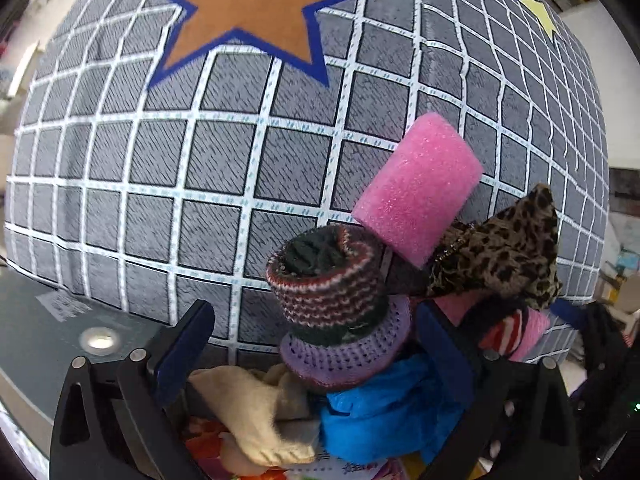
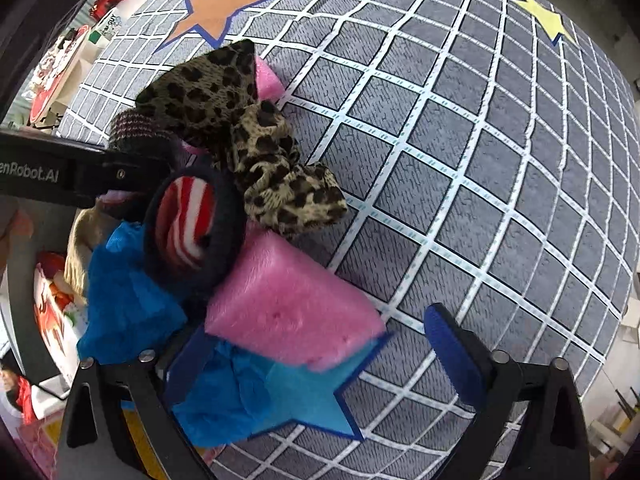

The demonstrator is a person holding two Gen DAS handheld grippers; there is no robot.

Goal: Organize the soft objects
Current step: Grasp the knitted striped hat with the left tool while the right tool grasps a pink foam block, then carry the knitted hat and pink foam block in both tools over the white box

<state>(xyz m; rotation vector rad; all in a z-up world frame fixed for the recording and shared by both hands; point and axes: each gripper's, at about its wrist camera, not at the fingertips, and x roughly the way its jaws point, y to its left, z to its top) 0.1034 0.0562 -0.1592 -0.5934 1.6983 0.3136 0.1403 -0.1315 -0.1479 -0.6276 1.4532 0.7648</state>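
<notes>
Foam (image 2: 292, 316), pink and blocky, sits at the near edge of the pile, partly over the blue star (image 2: 316, 400) printed on the grid mat (image 2: 480, 200). My right tongs (image 2: 316, 364) straddle that end of the pile, jaws wide and gripping nothing; the foam's near end lies between them, though I can't tell whether the left pad touches it. My left tongs (image 1: 316, 356) hover over the far side of the same pile, also wide and empty, with the striped knit roll (image 1: 328, 280) and purple knit (image 1: 348, 348) between the jaws. Beside the foam lie a leopard cloth (image 2: 248, 148), a red-striped roll (image 2: 188, 224), blue fabric (image 2: 128, 300) and a beige piece (image 1: 256, 412).

I judge the step is picking one item each out of the heap. To do it well, I should centre the right jaws on the foam's flat sides, clear of the blue fabric under it, and squeeze gently since foam compresses. On the left I should take the knit roll alone, so the purple knit beneath doesn't snag and lift with it.
</notes>
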